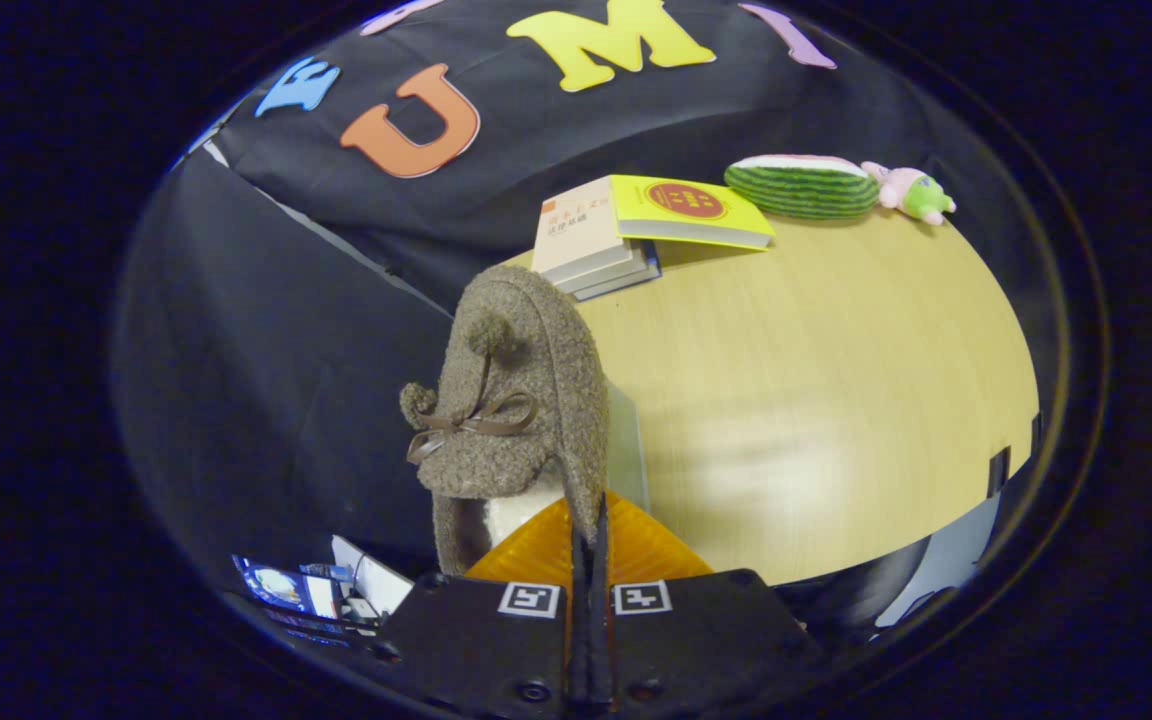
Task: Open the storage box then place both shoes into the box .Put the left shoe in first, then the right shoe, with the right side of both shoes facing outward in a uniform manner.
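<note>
Now, seen along the claw's fingers:
Tabletop (836, 400): pale wood grain, smooth with a soft sheen, its far edge curved by the lens; it lies beyond and to the right of the fingers, with dark cloth hanging behind it.
Shoe (521, 400): a fuzzy grey-brown slipper of nubby boucle fabric, held up off the tabletop with its toe pointing away from the fingers. A thin brown ribbon bow and two small pompoms sit on the upper, and a white fleecy lining shows at the opening nearest the claw.
Claw (588, 530): clenched on the shoe, both fingers pressed together on the edge of its collar with barely a slit between them. Two square black-and-white markers sit on the flat dark body behind the fingers.
Books (591, 245): a short stack at the tabletop's far left corner, cream cover on top, darker covers beneath, edges square.
Yellow book (686, 208): a thin glossy volume with a red round emblem, resting partly on the stack and angled to the right.
Watermelon toy (801, 185): a plush slice, striped green rind and a pale pink top, lying at the far edge right of the yellow book.
Small plush (911, 192): a pink and green soft figure just beside the watermelon toy.
Clutter (311, 590): blue and white packets and cables low to the left of the claw, too small to tell.
</note>
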{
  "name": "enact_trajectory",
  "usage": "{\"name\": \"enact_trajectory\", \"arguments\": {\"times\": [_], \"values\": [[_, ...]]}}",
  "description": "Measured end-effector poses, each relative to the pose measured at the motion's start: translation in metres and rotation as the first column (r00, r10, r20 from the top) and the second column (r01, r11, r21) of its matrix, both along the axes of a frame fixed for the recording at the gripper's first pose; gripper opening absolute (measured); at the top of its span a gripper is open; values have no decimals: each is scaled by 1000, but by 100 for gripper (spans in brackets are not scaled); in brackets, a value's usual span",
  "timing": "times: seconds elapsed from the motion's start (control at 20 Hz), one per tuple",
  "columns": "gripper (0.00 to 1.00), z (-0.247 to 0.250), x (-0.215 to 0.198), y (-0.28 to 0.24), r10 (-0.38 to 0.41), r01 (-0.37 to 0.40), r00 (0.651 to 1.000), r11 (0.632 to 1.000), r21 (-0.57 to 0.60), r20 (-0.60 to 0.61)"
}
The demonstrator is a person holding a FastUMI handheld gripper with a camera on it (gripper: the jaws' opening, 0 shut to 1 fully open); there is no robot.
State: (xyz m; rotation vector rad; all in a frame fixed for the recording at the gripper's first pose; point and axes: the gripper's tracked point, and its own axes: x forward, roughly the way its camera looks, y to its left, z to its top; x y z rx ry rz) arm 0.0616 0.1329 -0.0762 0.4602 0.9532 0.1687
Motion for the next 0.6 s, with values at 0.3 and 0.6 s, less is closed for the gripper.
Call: {"name": "enact_trajectory", "arguments": {"times": [0.3, 0.6], "values": [[6, -20, 6, 41, -17, 16, 999, 1000, -22, -43], [7, -53, 13, 59, -19, 19, 995, 1000, -1, -103]]}}
